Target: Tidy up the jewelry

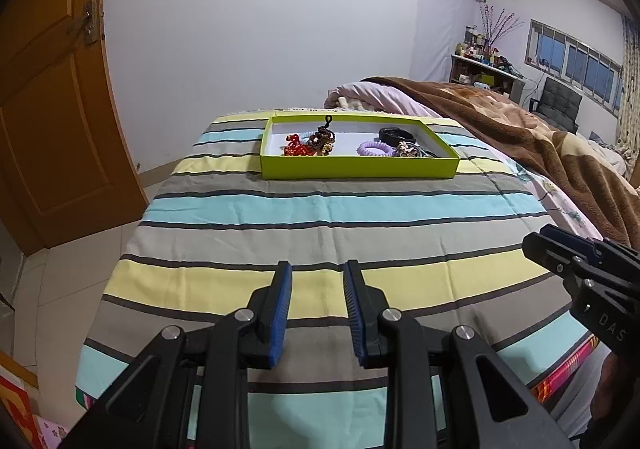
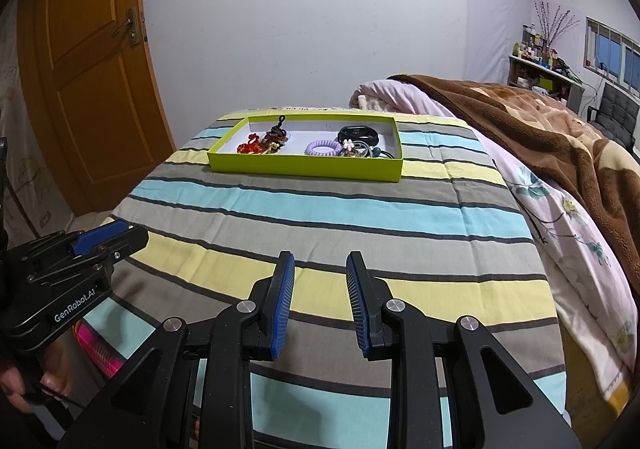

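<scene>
Both claws, left (image 1: 317, 273) and right (image 2: 320, 265), hover half-open and empty over the striped cloth (image 1: 320, 209), well short of the green tray (image 1: 360, 168) of trinkets.

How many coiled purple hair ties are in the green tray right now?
1. The purple coil hair tie lies right of centre in the green tray, just left of a tangle of darker bands. That tangle may hide others.

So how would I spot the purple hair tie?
Find the striped cloth, then the green tray at its far end. The hair tie lies in the tray's right half: a lilac spiral coil, the only pale ring, left of the flower charm.
</scene>
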### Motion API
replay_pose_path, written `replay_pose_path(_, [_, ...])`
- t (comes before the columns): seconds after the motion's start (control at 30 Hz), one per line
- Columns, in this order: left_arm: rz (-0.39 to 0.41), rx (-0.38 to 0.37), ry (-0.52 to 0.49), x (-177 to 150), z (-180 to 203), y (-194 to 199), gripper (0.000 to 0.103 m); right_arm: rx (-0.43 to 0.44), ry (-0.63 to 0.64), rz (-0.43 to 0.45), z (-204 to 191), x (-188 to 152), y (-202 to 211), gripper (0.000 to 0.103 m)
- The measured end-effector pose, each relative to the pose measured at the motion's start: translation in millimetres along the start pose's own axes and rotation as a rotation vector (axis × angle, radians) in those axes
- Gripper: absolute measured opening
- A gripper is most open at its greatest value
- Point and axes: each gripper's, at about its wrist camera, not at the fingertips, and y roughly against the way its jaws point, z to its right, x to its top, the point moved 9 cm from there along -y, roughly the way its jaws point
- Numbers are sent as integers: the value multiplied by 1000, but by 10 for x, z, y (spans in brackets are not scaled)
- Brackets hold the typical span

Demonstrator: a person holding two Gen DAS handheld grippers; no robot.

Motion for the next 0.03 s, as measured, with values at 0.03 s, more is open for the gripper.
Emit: replay_pose_path(0.03, [-1,-3,0,-3,9,1,28,0,0,1,-1,-1,3,28])
